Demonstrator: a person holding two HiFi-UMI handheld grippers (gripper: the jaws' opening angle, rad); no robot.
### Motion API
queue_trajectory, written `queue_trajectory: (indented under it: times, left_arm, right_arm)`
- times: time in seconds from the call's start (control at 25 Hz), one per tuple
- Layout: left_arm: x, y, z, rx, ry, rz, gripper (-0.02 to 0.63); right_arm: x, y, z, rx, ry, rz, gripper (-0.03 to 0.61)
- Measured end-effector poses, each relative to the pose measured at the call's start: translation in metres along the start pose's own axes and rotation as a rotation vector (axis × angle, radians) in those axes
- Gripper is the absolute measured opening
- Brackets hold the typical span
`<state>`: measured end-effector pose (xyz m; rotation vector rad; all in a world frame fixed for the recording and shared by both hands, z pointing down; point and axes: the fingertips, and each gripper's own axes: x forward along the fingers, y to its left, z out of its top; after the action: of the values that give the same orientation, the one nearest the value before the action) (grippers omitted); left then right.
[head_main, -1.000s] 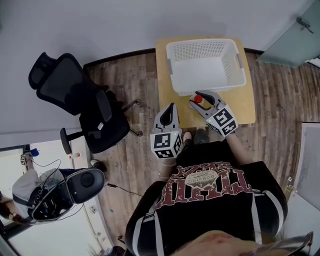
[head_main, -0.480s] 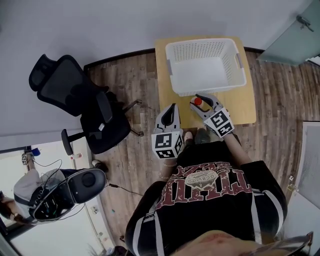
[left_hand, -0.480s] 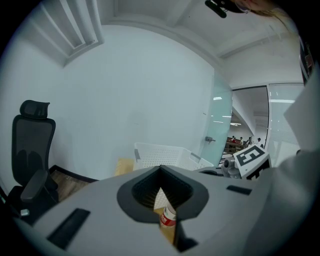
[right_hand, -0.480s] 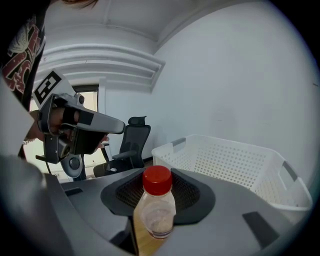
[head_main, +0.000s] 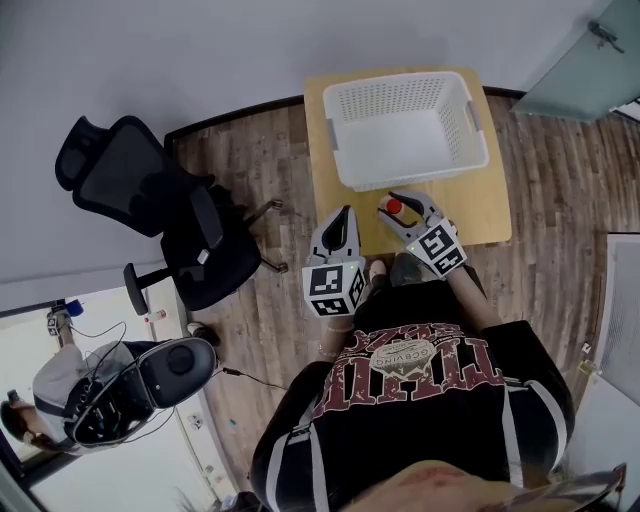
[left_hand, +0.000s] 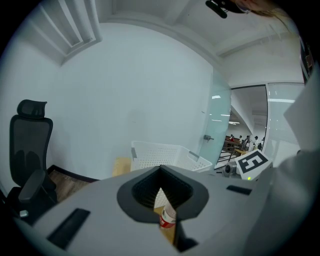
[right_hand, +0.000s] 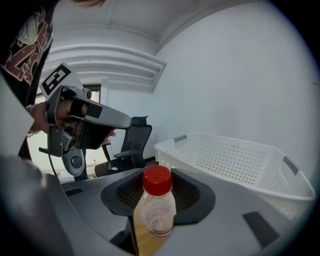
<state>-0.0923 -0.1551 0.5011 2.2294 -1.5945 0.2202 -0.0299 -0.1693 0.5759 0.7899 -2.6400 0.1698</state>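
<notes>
Head view: the right gripper (head_main: 393, 206) lies over the near edge of the wooden table (head_main: 490, 215), its 2 jaws closed on a small clear bottle (head_main: 393, 207), of which only the red cap shows. A white perforated basket (head_main: 340, 140) sits at 12 o'clock from the bottle, just beside it. The left gripper (head_main: 345, 213) hangs at 9 o'clock from the bottle, near the table's left edge, apart from everything. A black office chair (head_main: 150, 200) stands on the floor further out at 9 o'clock.

Left gripper view: the 2 jaws are pressed together down to a thin slit with nothing between them. Through that slit the bottle's label and body (left_hand: 167, 217) show, which the head view hides. The right gripper's marker cube (left_hand: 251, 162) is at 3 o'clock.

Right gripper view: the bottle (right_hand: 157, 210) stands upright between the jaws, which clasp its clear body; it looks empty. The hand-held left gripper (right_hand: 90, 125) shows at 10 o'clock, the basket at 2 o'clock.
</notes>
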Motion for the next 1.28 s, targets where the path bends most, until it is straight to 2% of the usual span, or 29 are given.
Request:
queue_trajectory:
  times: [0.24,0.52,0.64,0.8,1.08,1.28]
  left_arm:
    - [0.001,-0.006,-0.001,0.007,0.004,-0.016,0.028]
    - [0.009,-0.01,0.002,0.01,0.002,-0.025,0.028]
    - [0.009,-0.017,0.004,0.016,-0.003,-0.032,0.028]
    - [0.013,-0.021,0.006,0.021,-0.004,-0.037,0.028]
    - [0.022,-0.005,0.007,0.02,-0.001,-0.038,0.028]
    - [0.023,-0.018,0.011,0.03,-0.011,-0.031,0.028]
  right_arm:
    - [-0.001,0.005,0.0,-0.029,-0.001,-0.007,0.166]
    - [0.0,0.004,-0.003,-0.031,0.049,0.001,0.167]
    - [-0.006,0.004,-0.003,-0.002,0.055,-0.003,0.199]
    - [-0.009,0.003,-0.001,0.045,0.047,0.009,0.222]
    - [0.003,0.001,0.012,0.027,0.026,0.0,0.229]
    - [-0.019,-0.01,0.027,0.032,-0.021,-0.022,0.229]
